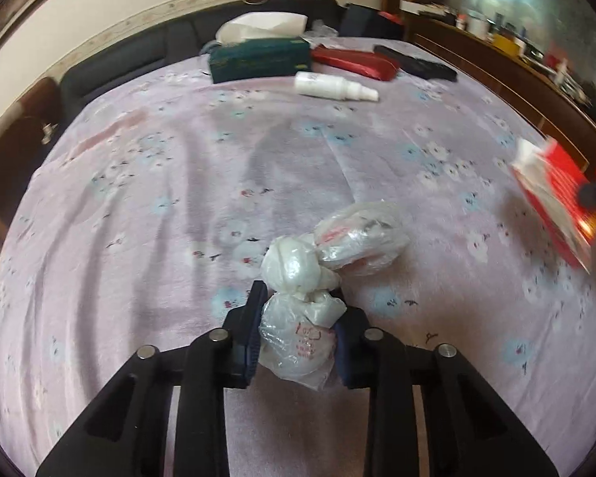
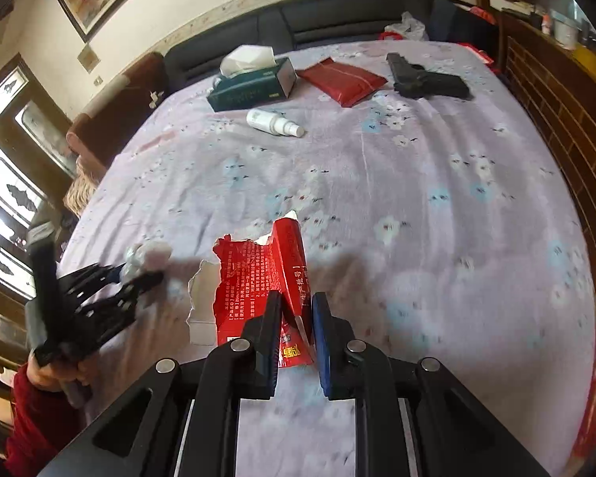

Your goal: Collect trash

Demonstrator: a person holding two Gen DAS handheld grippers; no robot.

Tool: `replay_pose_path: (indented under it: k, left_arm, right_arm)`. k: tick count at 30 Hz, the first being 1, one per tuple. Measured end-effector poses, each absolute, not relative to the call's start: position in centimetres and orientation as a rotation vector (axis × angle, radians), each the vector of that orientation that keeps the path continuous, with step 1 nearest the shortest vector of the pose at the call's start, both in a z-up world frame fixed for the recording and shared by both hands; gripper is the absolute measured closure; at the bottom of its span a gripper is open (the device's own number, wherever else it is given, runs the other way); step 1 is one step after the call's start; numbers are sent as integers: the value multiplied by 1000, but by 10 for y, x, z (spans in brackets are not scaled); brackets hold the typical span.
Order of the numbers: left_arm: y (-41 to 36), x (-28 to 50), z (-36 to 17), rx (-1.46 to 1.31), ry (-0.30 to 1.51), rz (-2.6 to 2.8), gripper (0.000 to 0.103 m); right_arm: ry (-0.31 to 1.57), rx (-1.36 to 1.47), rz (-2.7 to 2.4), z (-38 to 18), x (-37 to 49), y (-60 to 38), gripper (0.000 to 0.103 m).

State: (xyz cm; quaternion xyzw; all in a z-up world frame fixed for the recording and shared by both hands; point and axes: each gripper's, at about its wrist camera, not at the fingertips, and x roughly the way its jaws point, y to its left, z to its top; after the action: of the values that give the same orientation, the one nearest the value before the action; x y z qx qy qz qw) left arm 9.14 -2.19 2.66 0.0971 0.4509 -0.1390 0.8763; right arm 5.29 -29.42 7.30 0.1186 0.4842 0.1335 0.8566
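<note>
Step in hand: pick-up of 2 pieces of trash off the bed (image 1: 147, 183), 1 per gripper; both grips look made.
Next move, judged: lift both clear of the floral sheet and carry them to a bin; none is in view, so the route cannot be told.
Torn red wrapper (image 2: 282, 274): largest piece; printed foil-like packet, ragged white-edged tear at top and left, standing tilted on the sheet near the foot of the bed.
Right gripper (image 2: 296, 310): jaws narrow, pinching the wrapper's lower edge.
Crumpled plastic bags (image 1: 298, 298): clear and milky film, knotted into lumps, faint red print, at the near middle of the bed.
Left gripper (image 1: 298, 318): jaws closed on the nearest lump.
Not trash, judged: tissue box (image 1: 260, 59), spray bottle (image 1: 333, 86).
</note>
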Motion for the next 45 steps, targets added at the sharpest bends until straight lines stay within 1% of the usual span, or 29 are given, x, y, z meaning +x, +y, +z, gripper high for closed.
replay_pose_path:
  k: [4, 11, 14, 19, 31, 45]
  left_arm:
    - [-22, 68, 45, 165, 895, -281, 76]
    - [-43, 2, 84, 133, 768, -276, 75]
    - [-55, -26, 89, 119, 735, -267, 75]
    - [-82, -67, 83, 89, 673, -220, 75]
    - [-128, -82, 65, 155, 671, -236, 75]
    - [-132, -84, 63, 178, 666, -236, 75]
  right_arm:
    - [970, 274, 253, 89, 17, -298, 87]
    - [792, 263, 165, 109, -49, -303, 87]
    - [723, 226, 112, 108, -74, -304, 87]
    - [698, 214, 82, 94, -97, -306, 87]
    - [696, 229, 59, 81, -122, -319, 87]
    - [689, 219, 50, 80, -125, -320, 86]
